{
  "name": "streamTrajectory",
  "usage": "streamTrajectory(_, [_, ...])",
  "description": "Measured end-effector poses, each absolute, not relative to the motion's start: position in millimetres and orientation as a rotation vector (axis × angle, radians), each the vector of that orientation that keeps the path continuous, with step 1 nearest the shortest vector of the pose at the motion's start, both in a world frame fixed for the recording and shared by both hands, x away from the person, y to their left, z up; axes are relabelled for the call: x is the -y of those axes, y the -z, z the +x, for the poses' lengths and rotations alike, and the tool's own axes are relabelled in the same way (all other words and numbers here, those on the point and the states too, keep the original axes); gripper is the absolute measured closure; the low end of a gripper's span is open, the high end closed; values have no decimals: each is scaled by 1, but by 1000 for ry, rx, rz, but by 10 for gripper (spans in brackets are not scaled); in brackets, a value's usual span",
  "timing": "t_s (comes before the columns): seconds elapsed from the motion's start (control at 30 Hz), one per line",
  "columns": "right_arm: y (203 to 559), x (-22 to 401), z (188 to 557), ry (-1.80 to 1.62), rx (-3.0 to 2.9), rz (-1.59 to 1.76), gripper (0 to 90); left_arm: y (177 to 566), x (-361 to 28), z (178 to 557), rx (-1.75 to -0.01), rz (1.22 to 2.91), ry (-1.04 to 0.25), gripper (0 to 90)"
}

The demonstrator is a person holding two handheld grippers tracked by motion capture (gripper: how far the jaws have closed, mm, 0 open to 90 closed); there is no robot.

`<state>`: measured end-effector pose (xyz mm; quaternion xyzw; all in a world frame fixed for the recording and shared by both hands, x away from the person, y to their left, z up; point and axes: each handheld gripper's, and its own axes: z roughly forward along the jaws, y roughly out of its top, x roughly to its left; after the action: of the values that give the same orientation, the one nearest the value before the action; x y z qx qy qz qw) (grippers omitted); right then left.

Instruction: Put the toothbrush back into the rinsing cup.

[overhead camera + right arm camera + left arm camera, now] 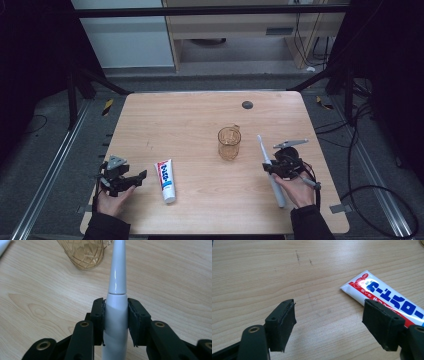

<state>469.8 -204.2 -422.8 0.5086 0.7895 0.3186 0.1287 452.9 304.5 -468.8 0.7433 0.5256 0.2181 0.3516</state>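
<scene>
My right gripper [270, 167] clamps the electric toothbrush [116, 302] near the amber glass mug [229, 143]; I'd keep it steady, head aimed far. Left gripper [329, 322] gapes beside the toothpaste tube [165, 180].

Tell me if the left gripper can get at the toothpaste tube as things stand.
Probably yes. The left gripper is open, low over the table, and the toothpaste tube lies flat just beside its jaws with bare wood between. The right gripper, shut on the toothbrush, is across the table.
</scene>
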Motion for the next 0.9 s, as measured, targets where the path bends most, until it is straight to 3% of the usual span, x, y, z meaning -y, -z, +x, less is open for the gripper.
streamTrajectory(0.9, [387, 207, 468, -1351, -1841, 1326, 682, 469, -305, 453, -1361, 1924, -565, 257])
